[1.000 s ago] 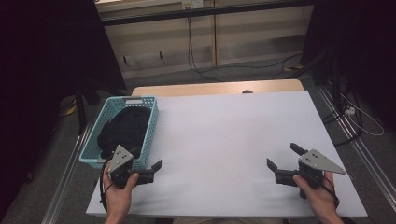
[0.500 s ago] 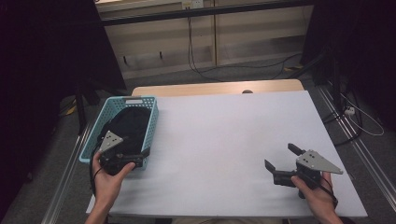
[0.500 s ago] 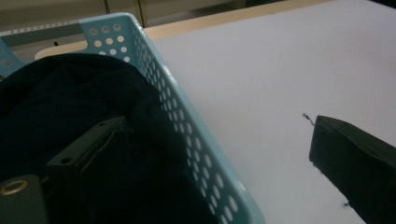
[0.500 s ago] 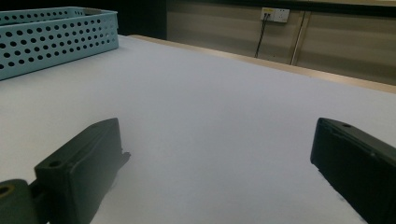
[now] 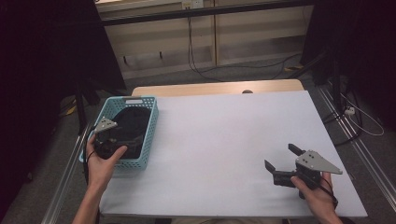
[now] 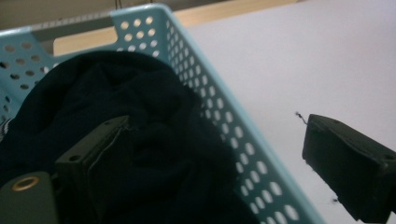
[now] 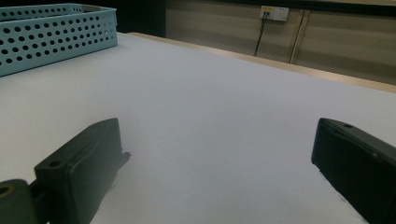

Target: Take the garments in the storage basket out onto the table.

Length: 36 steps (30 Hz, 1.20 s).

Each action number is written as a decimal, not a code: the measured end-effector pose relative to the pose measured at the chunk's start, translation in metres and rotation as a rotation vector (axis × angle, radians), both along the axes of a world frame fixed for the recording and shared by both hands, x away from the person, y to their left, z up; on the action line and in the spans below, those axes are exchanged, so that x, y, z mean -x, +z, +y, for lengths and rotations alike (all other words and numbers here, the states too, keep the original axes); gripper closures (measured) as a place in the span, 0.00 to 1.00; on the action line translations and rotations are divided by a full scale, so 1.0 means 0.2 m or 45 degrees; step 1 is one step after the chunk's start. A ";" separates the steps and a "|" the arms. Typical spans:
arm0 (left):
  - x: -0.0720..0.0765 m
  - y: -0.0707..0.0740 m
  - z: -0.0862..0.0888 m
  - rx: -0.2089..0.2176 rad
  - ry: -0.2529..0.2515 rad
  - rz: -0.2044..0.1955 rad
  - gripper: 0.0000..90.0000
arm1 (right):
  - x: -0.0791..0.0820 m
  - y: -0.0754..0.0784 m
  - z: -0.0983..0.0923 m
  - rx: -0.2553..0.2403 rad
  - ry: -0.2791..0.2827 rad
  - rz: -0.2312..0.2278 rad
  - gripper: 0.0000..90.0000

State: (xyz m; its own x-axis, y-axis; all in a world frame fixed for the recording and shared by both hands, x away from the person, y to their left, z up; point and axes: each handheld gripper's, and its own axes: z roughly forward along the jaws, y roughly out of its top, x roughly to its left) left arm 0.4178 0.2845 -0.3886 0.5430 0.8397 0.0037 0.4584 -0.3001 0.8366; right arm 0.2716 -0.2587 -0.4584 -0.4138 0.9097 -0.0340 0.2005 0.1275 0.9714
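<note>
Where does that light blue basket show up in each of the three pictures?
High view: the light blue basket sits at the table's left edge, dark cloth inside.
Left gripper view: its perforated wall runs diagonally from top left to bottom right, beside the cloth.
Right gripper view: top left corner, far off.
Shared landmark: the white tabletop.

basket (image 5: 148, 135): light blue plastic, perforated, slightly glossy
garment (image 6: 116, 121): dark, soft matt cloth, lying in folds
table (image 5: 224, 140): smooth matt white top, pale wood edge
jaws: matt black plastic
</note>
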 end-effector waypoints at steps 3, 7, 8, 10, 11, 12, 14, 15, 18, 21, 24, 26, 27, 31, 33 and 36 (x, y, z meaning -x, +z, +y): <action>-0.05 -0.01 0.01 0.022 0.013 0.051 0.13 | 0.00 0.00 0.00 -0.005 0.002 0.005 0.02; -0.10 -0.01 0.03 0.010 0.029 0.060 0.13 | 0.00 0.00 0.00 -0.004 0.011 0.010 0.02; -0.11 -0.02 0.03 -0.001 0.028 0.054 0.13 | 0.00 0.00 0.00 -0.003 0.013 0.009 0.02; -0.14 -0.03 0.03 -0.045 0.046 0.063 0.11 | 0.00 0.00 0.00 -0.001 0.016 0.009 0.02; -0.15 -0.03 0.03 -0.055 0.060 0.066 0.10 | 0.00 0.00 0.00 0.001 0.017 0.009 0.02; -0.17 -0.03 0.04 -0.047 0.058 0.100 0.09 | 0.00 0.00 0.00 0.002 0.015 0.010 0.02; -0.19 -0.03 0.04 -0.049 0.065 0.156 0.09 | 0.00 0.00 0.00 0.003 0.019 0.014 0.02; -0.20 -0.02 0.04 -0.065 0.070 0.161 0.09 | -0.01 -0.01 0.00 0.003 0.018 0.016 0.02; -0.23 0.00 0.05 -0.081 0.080 0.139 0.09 | -0.01 -0.01 0.01 0.003 0.021 0.019 0.02; -0.26 -0.01 0.06 -0.086 0.090 0.160 0.08 | -0.01 -0.01 0.01 0.003 0.024 0.021 0.02; -0.29 -0.02 0.06 -0.090 0.101 0.173 0.07 | -0.01 -0.01 0.01 0.003 0.026 0.019 0.02; -0.31 -0.03 0.05 -0.080 0.083 0.164 0.08 | -0.01 -0.01 0.01 -0.001 0.025 0.022 0.02; -0.31 -0.04 0.05 -0.080 0.069 0.175 0.08 | -0.01 -0.01 0.01 0.000 0.024 0.023 0.02; -0.35 -0.07 0.01 -0.094 0.045 0.200 0.09 | -0.01 -0.01 0.01 0.000 0.029 0.027 0.02; -0.36 -0.08 0.00 -0.128 0.026 0.237 0.08 | -0.01 -0.01 0.01 -0.005 0.036 0.026 0.02; -0.38 -0.10 -0.02 -0.189 0.025 0.252 0.09 | -0.01 -0.01 0.01 -0.008 0.038 0.023 0.02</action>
